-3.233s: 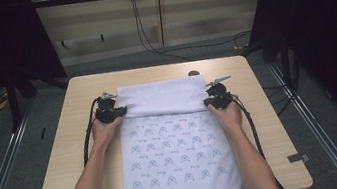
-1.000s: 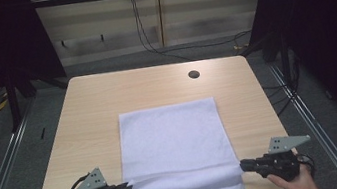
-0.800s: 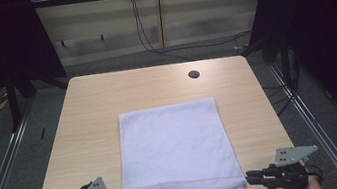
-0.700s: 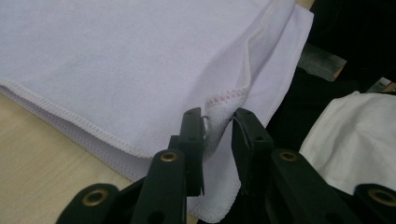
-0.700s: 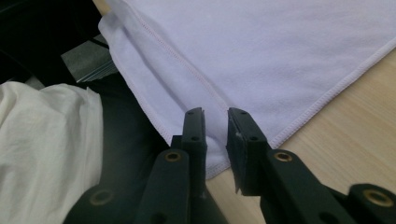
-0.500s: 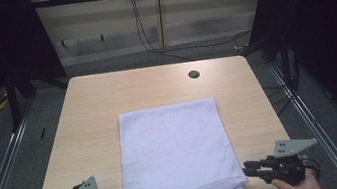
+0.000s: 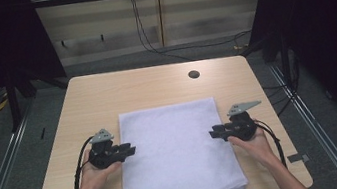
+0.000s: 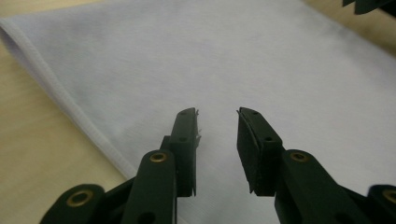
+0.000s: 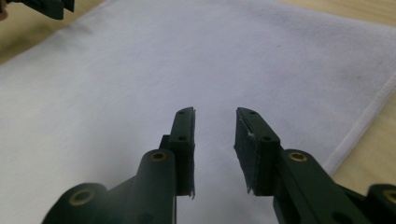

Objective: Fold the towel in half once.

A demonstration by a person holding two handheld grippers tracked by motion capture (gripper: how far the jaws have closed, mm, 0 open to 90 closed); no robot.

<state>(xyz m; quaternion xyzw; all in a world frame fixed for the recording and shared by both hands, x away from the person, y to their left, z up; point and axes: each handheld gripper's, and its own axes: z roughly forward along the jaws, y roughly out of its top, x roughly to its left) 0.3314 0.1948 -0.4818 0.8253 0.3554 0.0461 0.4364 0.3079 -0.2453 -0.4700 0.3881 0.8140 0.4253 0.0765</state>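
Towel [image 7: 178,158], white and folded, lay flat on the wooden table [image 7: 105,91], its near end hanging just over the table's front edge; no brand, label or writing could be read on it. The left gripper [image 7: 123,151] sat at the towel's left hem, held level in the person's left hand [image 7: 96,173] and pointing inward across the cloth. The right gripper [image 7: 216,133] mirrored it at the right hem, held in the right hand [image 7: 252,141]. Both forearms came in from the near edge. Each gripper's jaws had just been opening and stood apart with a clear gap, nothing clamped, the cloth below them. A dark round hole [image 7: 194,74] lay well beyond the towel.
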